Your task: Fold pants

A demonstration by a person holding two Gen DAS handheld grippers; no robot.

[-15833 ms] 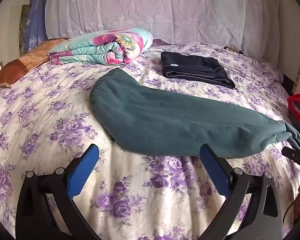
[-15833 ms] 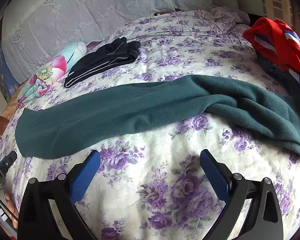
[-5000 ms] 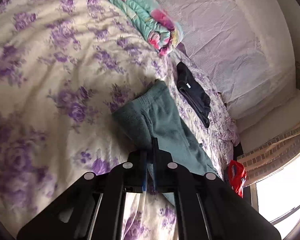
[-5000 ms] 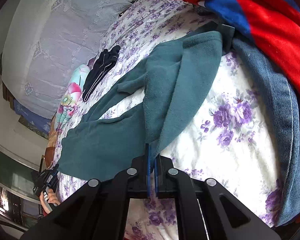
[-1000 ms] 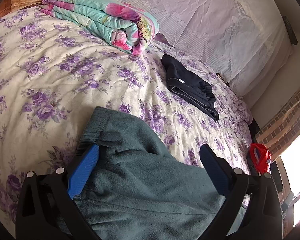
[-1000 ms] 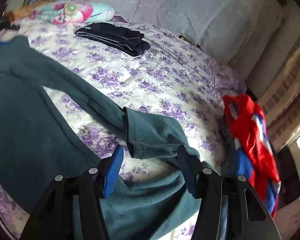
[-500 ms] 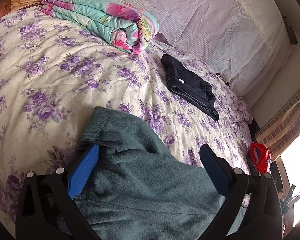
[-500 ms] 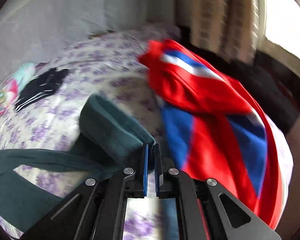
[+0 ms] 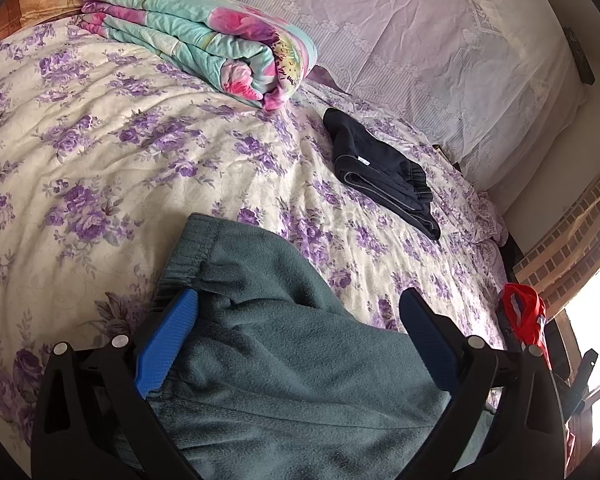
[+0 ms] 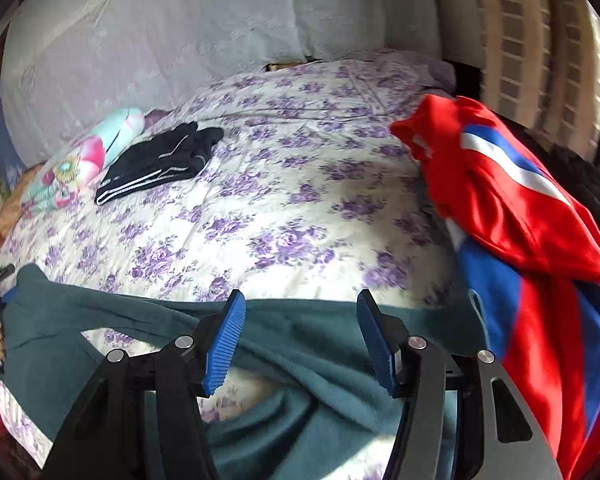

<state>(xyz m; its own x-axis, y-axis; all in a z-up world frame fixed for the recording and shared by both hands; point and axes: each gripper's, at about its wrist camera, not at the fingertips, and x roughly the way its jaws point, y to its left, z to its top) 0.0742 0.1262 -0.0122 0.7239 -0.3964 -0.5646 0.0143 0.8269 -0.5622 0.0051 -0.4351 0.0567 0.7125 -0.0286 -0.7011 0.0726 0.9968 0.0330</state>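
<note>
Right gripper [image 10: 298,334], clamped on pants [image 10: 308,344] 0.5 s ago, now shows fingers spread; left gripper [image 9: 298,334] fingers remain spread. Cloth released: fold laid, next grasp due.

left gripper [image 9: 298,336]: jaws spread wide, nothing between the blue pads [image 9: 168,340], angled down low | right gripper [image 10: 300,338]: jaws parted, narrower than left, pads [image 10: 224,340] clamp nothing, pitched down | left-hand rig visible at far left edge of right view
</note>
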